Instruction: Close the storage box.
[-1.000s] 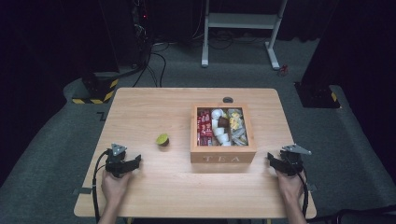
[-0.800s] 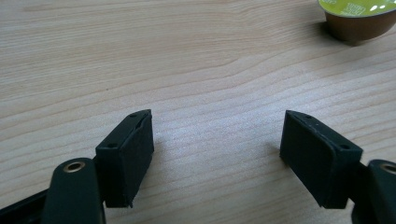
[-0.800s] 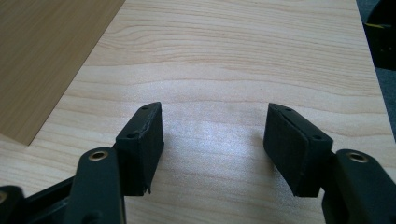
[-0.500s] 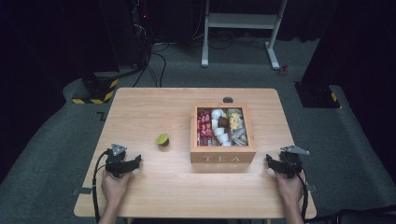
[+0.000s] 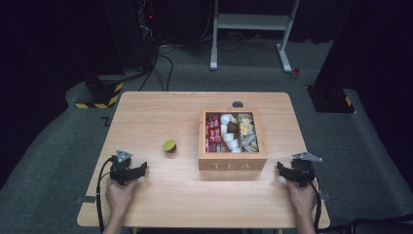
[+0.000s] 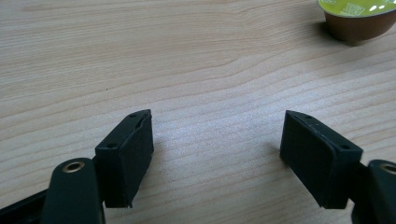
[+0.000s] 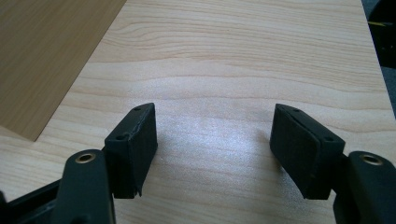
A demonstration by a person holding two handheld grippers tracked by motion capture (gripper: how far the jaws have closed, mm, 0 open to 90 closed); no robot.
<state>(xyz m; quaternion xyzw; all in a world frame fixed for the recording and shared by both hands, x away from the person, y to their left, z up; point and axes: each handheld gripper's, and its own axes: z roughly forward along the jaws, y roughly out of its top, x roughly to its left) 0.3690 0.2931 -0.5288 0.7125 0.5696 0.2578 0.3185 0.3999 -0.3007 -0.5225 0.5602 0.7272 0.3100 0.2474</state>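
A wooden box marked TEA (image 5: 233, 165) stands open right of the table's middle, with packets and capsules inside. A brown capsule with a green lid (image 5: 169, 146) sits alone to its left. My left gripper (image 5: 142, 168) rests near the front left, jaws apart and empty, pointing right. In the left gripper view the capsule (image 6: 358, 18) lies well beyond the left gripper (image 6: 217, 114). My right gripper (image 5: 281, 169) rests at the front right beside the box. Its jaws have just been opening and stand wide with nothing between them. The box wall (image 7: 42, 56) lies left of the right gripper (image 7: 213, 108).
The light wooden table (image 5: 160, 112) has a small dark disc (image 5: 237, 104) just behind the box. Bare tabletop lies between the grippers and along the left and back. The table's right edge is close to the right gripper. Grey floor, cables and a metal stand surround the table.
The right gripper's jaws have spread a little wider. Both hands stay in place, and the box and the capsule have not moved.
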